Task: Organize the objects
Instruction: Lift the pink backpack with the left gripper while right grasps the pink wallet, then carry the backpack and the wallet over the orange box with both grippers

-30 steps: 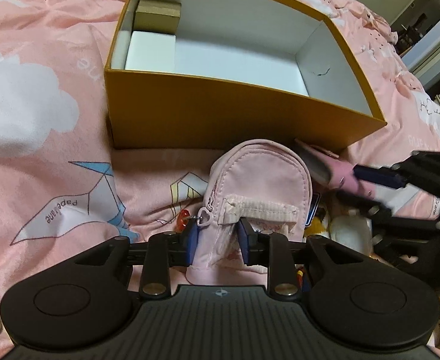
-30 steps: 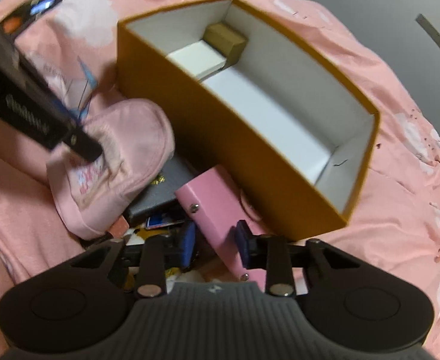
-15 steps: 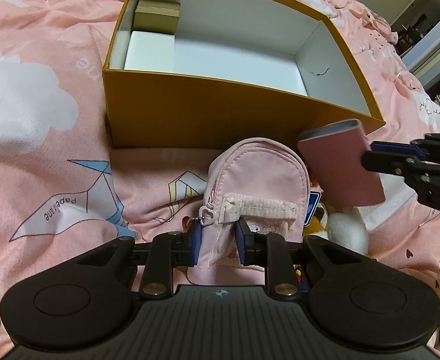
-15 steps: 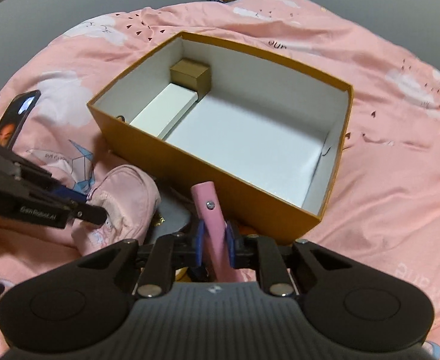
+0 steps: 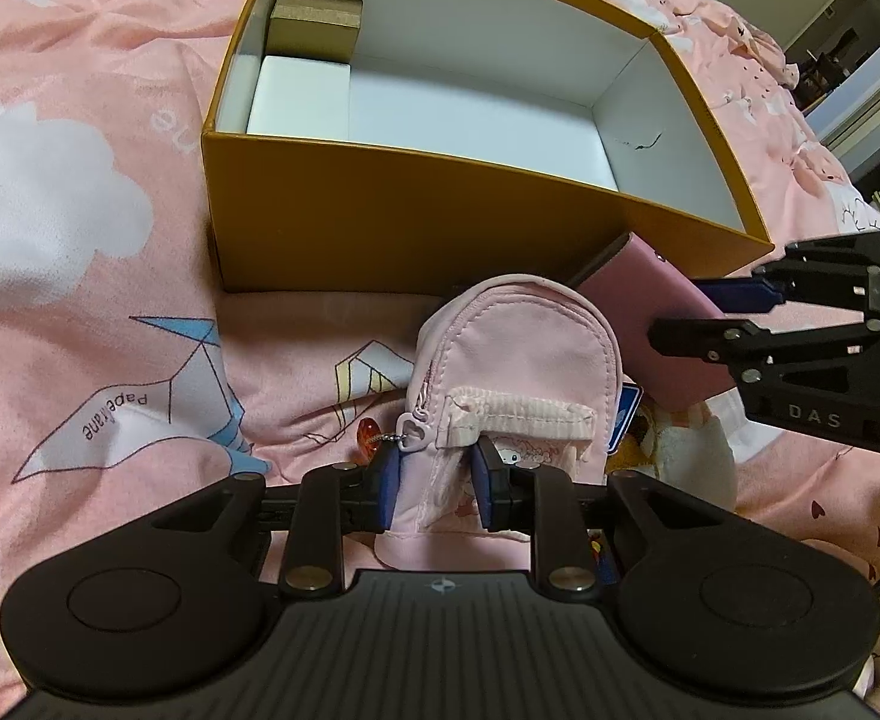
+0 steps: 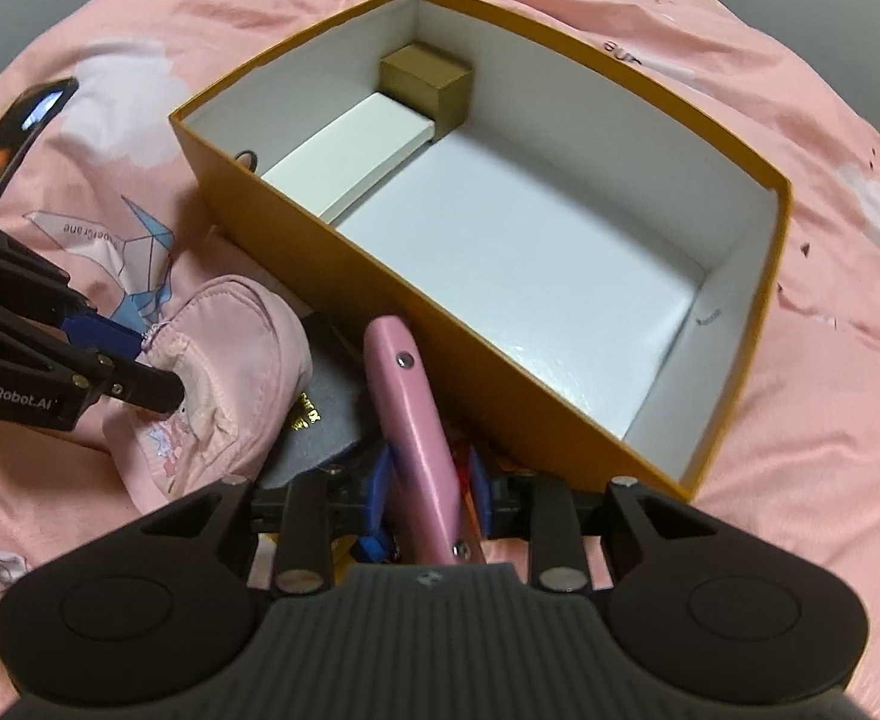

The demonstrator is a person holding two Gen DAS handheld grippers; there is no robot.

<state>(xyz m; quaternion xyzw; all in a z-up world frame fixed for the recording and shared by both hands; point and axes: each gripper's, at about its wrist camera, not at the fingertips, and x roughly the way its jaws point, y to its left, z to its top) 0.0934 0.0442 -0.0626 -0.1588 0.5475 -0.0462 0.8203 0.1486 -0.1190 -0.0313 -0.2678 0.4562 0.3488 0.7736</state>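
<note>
**Left of scene.** We noted a pink cloud-print bedspread (image 5: 80, 300) as the work surface. The left gripper (image 5: 437, 474) was clamped on the lower front pocket of a pink miniature backpack pouch (image 5: 518, 354). The pouch lay on the bedspread just in front of the near wall of the box, not yet lifted clear.

**Centre.** An open orange cardboard box (image 5: 410, 222) stood on the bed. Inside it, against the left end, were a small brown box (image 5: 317, 21) in the far corner and a flat white box (image 5: 299, 96) just near of it. The rest of the floor was bare.

**Right of scene.** The right gripper (image 6: 431, 474) held a pink wallet (image 6: 410, 408) edge-up between its pads. Its jaws had just been opening a little, but the wallet stood raised and tilted in the grip, so we judged it clamped. The wallet was outside the box, just beside its near wall. Under it lay a dark booklet (image 6: 326, 414) and a pale plush toy (image 5: 680, 450).

**Assessment.** We judged the step in hand to be carrying the wallet to the box. The next move called for lifting it over the near rim and setting it on the bare floor, with a firm grip given the recent loosening. The pouch would follow.
</note>
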